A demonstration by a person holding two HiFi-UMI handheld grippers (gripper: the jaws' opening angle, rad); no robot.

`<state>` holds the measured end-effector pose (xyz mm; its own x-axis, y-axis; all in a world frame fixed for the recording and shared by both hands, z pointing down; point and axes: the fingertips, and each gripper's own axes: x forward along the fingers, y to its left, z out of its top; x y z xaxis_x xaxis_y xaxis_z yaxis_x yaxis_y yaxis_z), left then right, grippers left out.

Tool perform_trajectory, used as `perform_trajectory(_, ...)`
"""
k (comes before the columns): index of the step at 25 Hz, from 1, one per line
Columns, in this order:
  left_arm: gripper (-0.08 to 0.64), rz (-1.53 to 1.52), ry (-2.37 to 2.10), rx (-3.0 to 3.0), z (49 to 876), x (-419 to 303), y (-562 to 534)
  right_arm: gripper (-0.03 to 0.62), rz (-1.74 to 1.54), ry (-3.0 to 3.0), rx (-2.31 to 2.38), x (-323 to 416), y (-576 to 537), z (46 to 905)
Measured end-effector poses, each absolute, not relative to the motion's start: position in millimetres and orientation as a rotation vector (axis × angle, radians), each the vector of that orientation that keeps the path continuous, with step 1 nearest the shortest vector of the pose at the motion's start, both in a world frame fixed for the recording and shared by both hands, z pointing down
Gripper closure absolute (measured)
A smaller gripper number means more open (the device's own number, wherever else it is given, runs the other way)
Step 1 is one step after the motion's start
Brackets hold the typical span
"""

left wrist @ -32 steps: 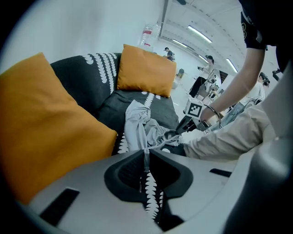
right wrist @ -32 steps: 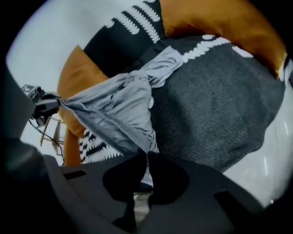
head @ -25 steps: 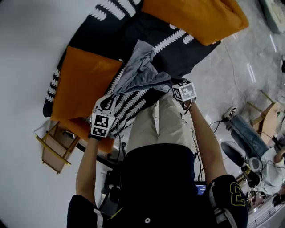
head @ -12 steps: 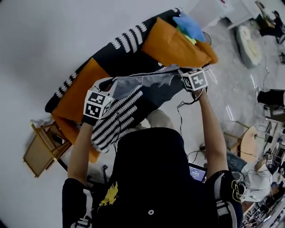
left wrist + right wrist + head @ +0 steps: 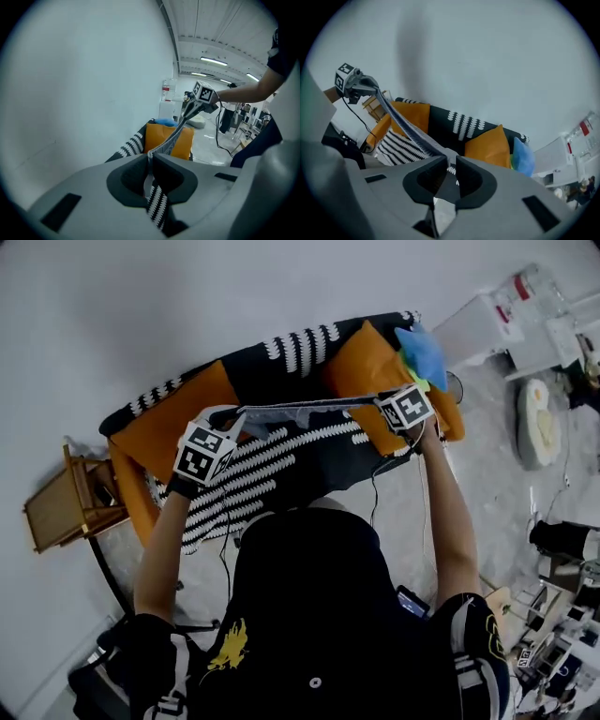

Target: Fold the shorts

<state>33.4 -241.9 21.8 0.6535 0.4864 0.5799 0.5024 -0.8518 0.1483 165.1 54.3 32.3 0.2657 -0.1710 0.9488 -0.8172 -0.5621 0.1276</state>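
Observation:
Grey shorts (image 5: 300, 412) hang stretched in the air above a black sofa with white patterning (image 5: 281, 357). Their waistband runs taut between both grippers. My left gripper (image 5: 230, 418) is shut on the band's left end, and the fabric (image 5: 171, 138) leads away from its jaws (image 5: 150, 159) toward the other gripper (image 5: 188, 114). My right gripper (image 5: 380, 401) holds the right end. Its jaws (image 5: 451, 164) have just been opening a little, with the cloth (image 5: 405, 124) still pinched between them. The far left gripper (image 5: 370, 86) shows there too.
Orange cushions (image 5: 173, 418) (image 5: 361, 367) lie on the sofa, with a blue bundle (image 5: 422, 352) at its right end. A wooden rack (image 5: 61, 507) stands at the left. White boxes (image 5: 497, 320) and a round cushion (image 5: 536, 423) sit on the floor to the right. Cables trail below the sofa.
Both grippers have risen with the shorts and spread apart, so the waistband went from bunched to pulled straight. The view has swung up to show the whole sofa.

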Motion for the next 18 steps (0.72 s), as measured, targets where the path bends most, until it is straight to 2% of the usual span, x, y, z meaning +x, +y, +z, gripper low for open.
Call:
perform_trajectory(3,0.52,-1.028,-0.759,-2.847,25,34,-229,0.523,1.304,-0.966,1.836,186,60,44)
perform_trajectory(6,0.52,-1.081,-0.68,-2.826,36,50,-227,0.561,1.275,-1.013,1.787,211,55,57)
perform_trajectory(12,0.52,-1.211,-0.607,-2.742,71,92,-248,0.563,1.269,-1.074,1.774,258,34,82)
perform_trajectory(18,0.52,-1.142,-0.631,-2.615,70,97,-251,0.565,1.172,-1.06,1.83,270,29,73)
